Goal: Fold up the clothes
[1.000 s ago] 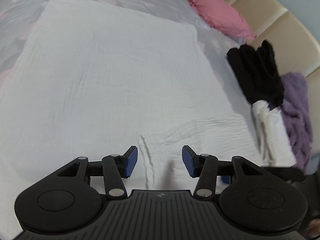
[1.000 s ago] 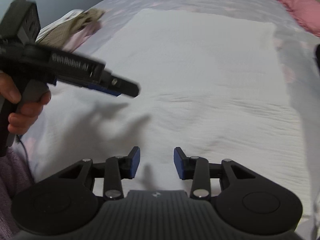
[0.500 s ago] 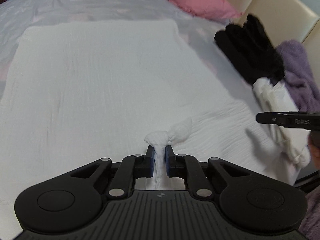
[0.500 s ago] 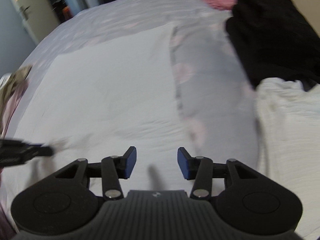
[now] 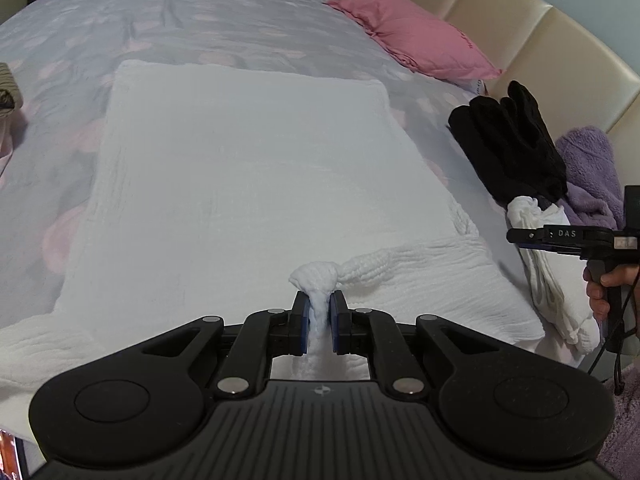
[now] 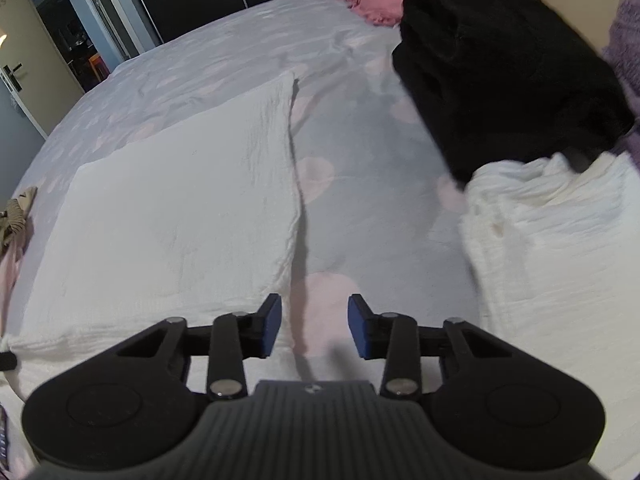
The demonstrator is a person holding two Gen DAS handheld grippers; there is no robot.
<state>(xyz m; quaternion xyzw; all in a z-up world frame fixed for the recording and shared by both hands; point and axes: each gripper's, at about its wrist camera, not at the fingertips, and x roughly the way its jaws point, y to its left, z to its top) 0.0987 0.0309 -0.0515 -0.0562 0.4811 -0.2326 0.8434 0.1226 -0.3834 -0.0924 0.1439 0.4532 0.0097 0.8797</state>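
Observation:
A large white crinkled cloth (image 5: 248, 184) lies spread flat on the bed. My left gripper (image 5: 319, 326) is shut on a bunched fold of its near edge, lifted a little off the bed. My right gripper (image 6: 314, 326) is open and empty, hovering over the cloth's right edge (image 6: 294, 208) and the grey bedsheet beside it. The right gripper also shows in the left wrist view (image 5: 568, 238), held by a hand at the far right, apart from the cloth.
A black garment (image 5: 516, 148), a purple fleece (image 5: 592, 172) and a folded white cloth (image 6: 560, 232) lie at the right by the cream headboard (image 5: 540, 32). A pink pillow (image 5: 416, 36) lies at the back. A striped garment (image 5: 8, 92) lies far left.
My left gripper closed on the cloth's near edge and raised it slightly. My right gripper swung right, away from the left one, to the cloth's right edge, and stayed open.

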